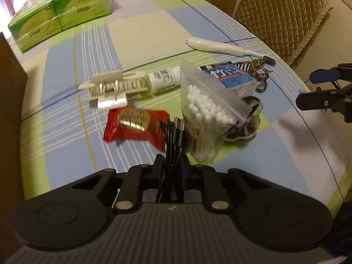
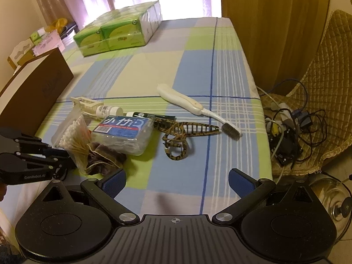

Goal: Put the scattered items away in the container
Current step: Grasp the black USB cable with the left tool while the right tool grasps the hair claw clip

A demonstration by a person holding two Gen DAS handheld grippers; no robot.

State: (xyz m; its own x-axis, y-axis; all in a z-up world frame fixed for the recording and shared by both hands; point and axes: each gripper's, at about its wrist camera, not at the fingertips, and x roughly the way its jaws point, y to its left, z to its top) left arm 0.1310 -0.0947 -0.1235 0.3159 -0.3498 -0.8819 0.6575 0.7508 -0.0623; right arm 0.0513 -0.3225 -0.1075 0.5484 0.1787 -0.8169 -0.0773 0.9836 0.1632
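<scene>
The left hand-held gripper (image 1: 170,165) is clamped on a bundled black cable (image 1: 173,136), whose loops stick up between its closed fingers, lifted above the counter (image 1: 66,132). Just ahead of it lie a red snack packet (image 1: 136,123) to the left and a clear bag of cotton swabs (image 1: 211,107) to the right, the bag leaning on a brownish cloth pouch (image 1: 244,127). Beyond these sit a white clip-like holder (image 1: 112,88), a small white bottle (image 1: 164,79) and a blue-labelled plastic box (image 1: 231,74). Farther off a white toothbrush (image 1: 222,46) lies across the cloth, and a green tissue pack (image 1: 59,13) stands at the far left.

The right hand-held gripper (image 2: 177,181) has its blue-padded fingers (image 2: 114,182) wide apart and holds nothing, low over the near edge. Ahead of it and slightly left is a striped hair claw (image 2: 182,136). A brown box (image 2: 33,96), the container, stands far to its left on the counter's edge.
</scene>
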